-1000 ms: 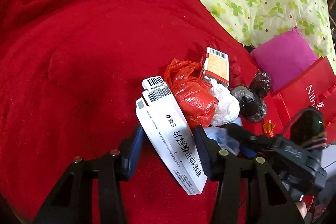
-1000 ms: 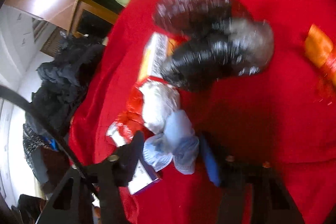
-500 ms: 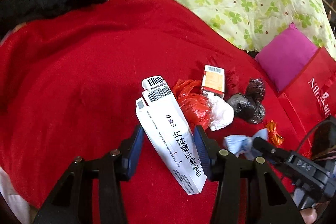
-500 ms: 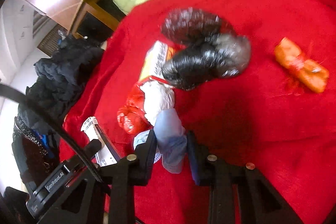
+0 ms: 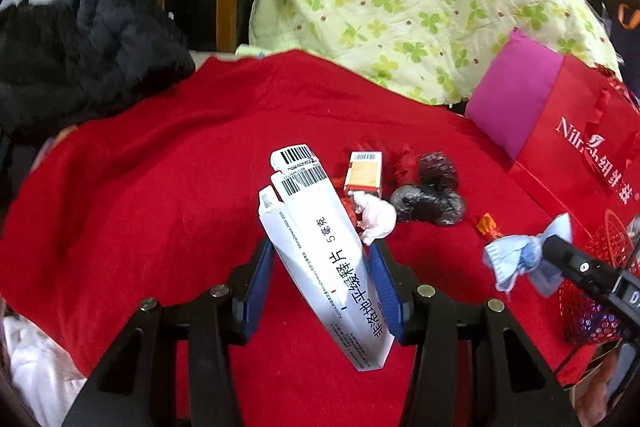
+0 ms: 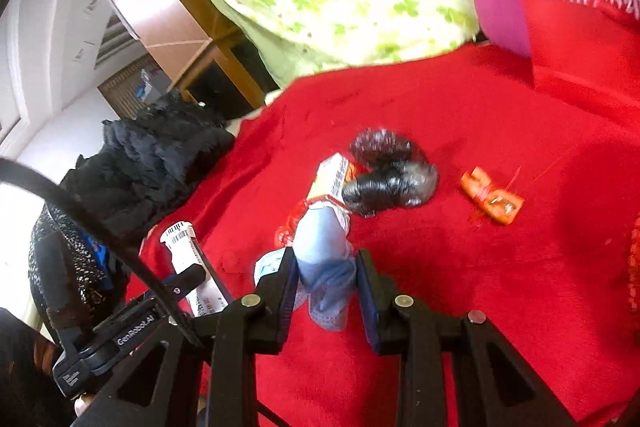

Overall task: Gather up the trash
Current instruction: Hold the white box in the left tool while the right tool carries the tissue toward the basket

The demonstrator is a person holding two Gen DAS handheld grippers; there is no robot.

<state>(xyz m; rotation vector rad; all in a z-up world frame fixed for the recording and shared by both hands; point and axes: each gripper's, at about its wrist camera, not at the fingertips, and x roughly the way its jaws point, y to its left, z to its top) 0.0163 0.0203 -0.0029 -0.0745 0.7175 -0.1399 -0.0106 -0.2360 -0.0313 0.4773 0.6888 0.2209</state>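
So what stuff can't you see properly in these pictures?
- Red crinkly wrapper: in the left wrist view, mostly hidden behind the white medicine box held in the left gripper.
- Red mesh basket: cut off by the right edge of the left wrist view, partly behind the right gripper.
- Blue face mask: its lower end hides between the right gripper's fingers.
- Orange wrapper: print too blurred to read.

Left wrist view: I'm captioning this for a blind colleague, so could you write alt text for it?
The left gripper grips a long white medicine box above a red blanket. Behind it lie an orange carton, a white wad and a black bag; at right, the right gripper holds a crumpled blue face mask.
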